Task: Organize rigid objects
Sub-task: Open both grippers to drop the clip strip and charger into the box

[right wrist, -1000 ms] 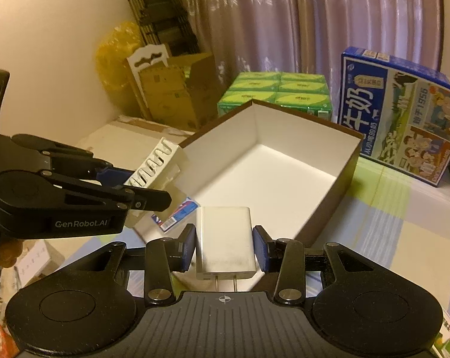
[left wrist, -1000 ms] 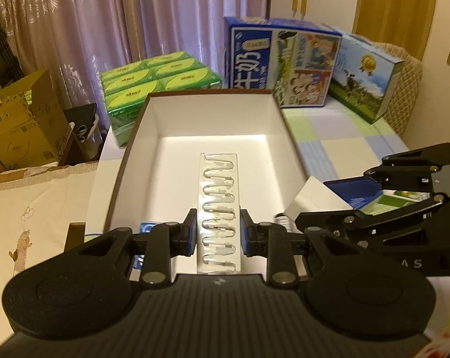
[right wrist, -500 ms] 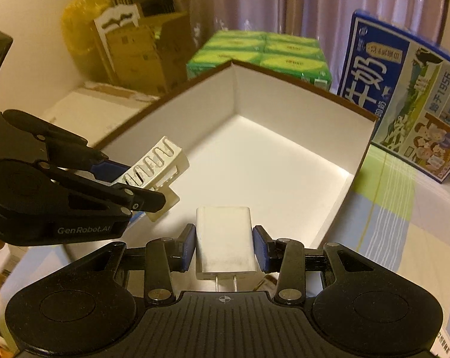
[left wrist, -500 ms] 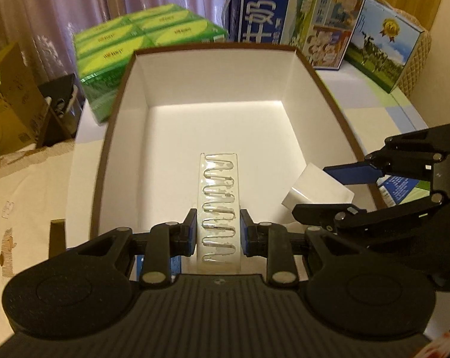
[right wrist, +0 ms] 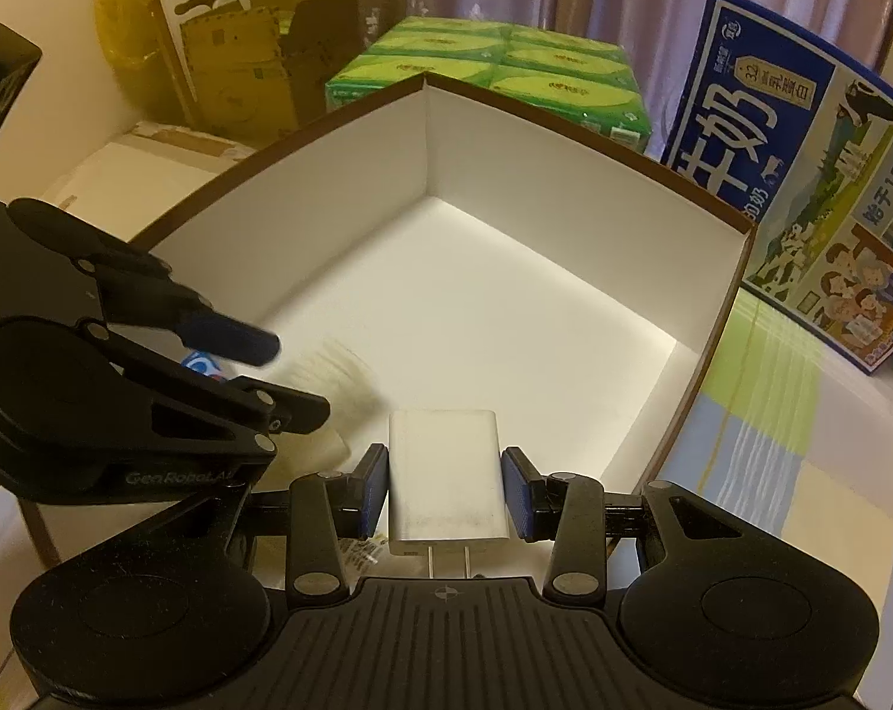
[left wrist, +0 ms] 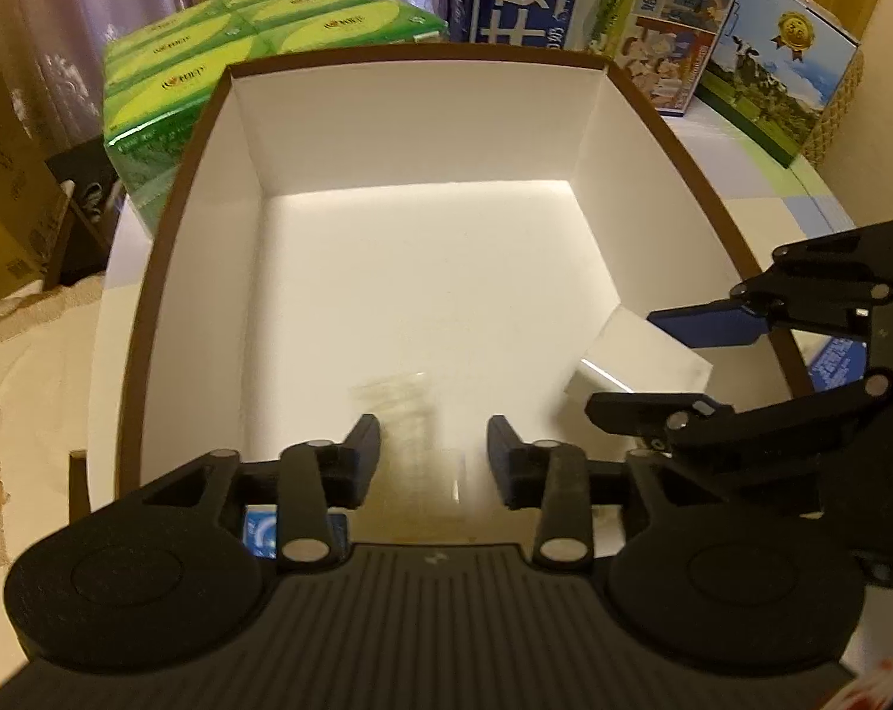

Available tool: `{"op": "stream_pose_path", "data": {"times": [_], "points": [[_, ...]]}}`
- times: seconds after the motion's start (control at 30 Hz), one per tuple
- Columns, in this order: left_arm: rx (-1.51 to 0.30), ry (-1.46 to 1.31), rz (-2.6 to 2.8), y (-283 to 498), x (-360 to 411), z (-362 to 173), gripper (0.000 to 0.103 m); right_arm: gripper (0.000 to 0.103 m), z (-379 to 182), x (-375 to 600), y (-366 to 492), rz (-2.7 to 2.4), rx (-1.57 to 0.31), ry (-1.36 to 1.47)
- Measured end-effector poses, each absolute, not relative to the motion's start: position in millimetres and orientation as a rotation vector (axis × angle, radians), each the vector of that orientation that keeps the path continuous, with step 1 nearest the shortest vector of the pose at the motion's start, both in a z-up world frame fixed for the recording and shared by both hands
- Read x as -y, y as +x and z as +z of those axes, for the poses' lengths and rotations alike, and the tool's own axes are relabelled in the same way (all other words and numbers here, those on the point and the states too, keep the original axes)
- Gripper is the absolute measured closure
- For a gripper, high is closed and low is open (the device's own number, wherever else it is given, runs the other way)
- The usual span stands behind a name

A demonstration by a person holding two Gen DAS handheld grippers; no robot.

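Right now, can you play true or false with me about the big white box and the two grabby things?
1. The right hand-held gripper is holding a white plug charger. True.
2. The left hand-held gripper is squeezing something tight. False: its jaws are apart, and a blurry clear plastic tray sits loose between them.
3. The white box has a brown rim. True.
4. The green cartons are inside the white box. False: they stand outside, behind it.
5. A blue milk carton stands outside the white box. True.
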State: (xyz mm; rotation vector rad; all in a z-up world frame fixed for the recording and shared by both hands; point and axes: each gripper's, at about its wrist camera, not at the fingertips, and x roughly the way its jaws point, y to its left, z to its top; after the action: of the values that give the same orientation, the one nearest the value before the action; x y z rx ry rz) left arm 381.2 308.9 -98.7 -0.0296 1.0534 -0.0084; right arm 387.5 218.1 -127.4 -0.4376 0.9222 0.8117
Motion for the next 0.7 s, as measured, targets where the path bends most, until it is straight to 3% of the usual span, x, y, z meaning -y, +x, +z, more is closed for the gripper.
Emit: {"op": "stream_pose_path", "data": {"times": [0.47, 0.53, 0.6, 0.7], "points": [[-1.039, -0.056, 0.006, 381.5, -323.9, -92.1, 0.059, 0.065, -125.9, -220.3, 391.5, 0.812, -0.890, -0.402], [-1.037, -0.054, 0.011, 380.6, -324.5, -91.3, 0.059, 0.060, -122.7, -218.2, 392.7, 0.805, -0.868, -0.373], [-1.036, -0.054, 0.020, 379.5, -325.8, -90.6, 0.059, 0.043, -119.9, -215.8, 393.8, 0.786, -0.860, -0.362], [-1.033, -0.062, 0.018, 376.1, -327.9, -88.3, 0.052, 0.042, -114.9, -211.7, 391.4, 0.813, -0.856, -0.361]]}}
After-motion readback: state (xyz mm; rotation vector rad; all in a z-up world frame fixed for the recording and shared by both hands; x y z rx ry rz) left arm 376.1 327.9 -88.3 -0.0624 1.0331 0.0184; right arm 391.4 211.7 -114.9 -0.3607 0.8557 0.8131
